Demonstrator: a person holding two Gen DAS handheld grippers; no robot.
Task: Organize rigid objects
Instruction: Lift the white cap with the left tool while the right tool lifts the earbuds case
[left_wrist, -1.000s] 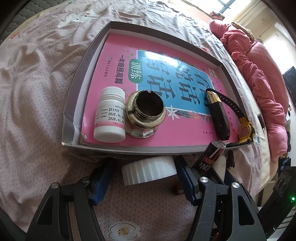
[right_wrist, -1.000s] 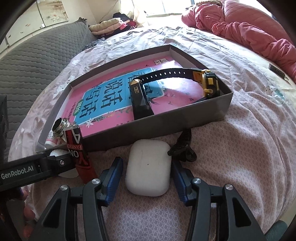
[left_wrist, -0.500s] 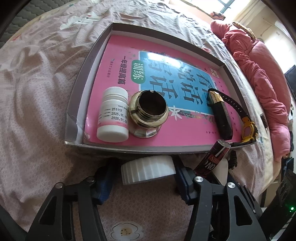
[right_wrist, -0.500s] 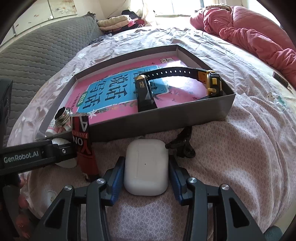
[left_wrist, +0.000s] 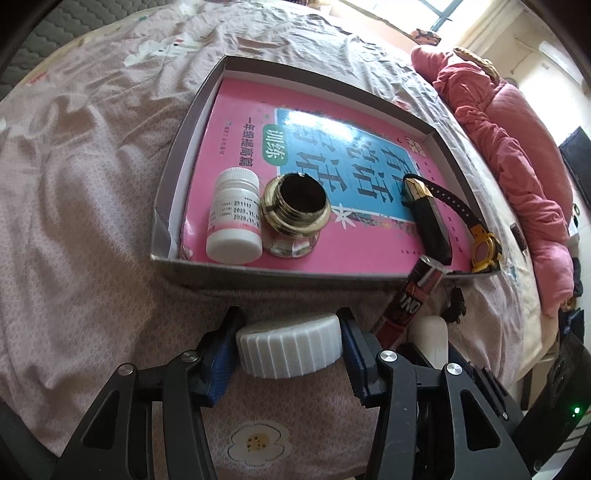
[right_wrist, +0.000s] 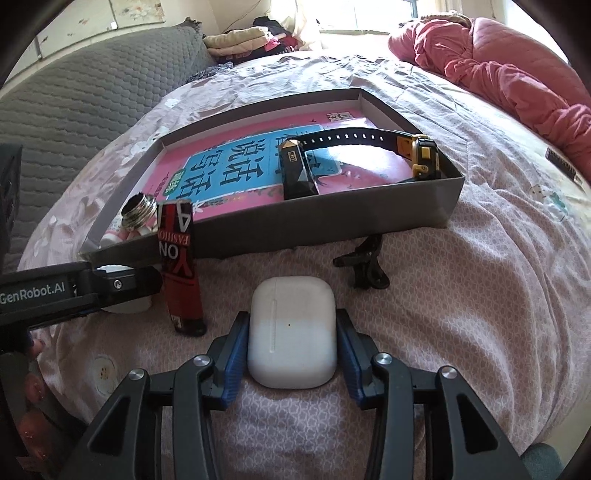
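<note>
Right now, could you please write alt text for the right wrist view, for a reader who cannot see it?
The right gripper holds a white earbud case between its jaws on a pink bedsheet. Behind it lies a shallow grey box with a pink book, a black watch and a black lighter. A red and black lighter lies outside the box.

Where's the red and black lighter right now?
In the right wrist view, the lighter stands upright on the bedspread at lower left, just outside the tray's front wall, left of the white earbud case.

White ribbed cap (left_wrist: 289, 346), white earbud case (right_wrist: 291, 330), on bedspread
</note>
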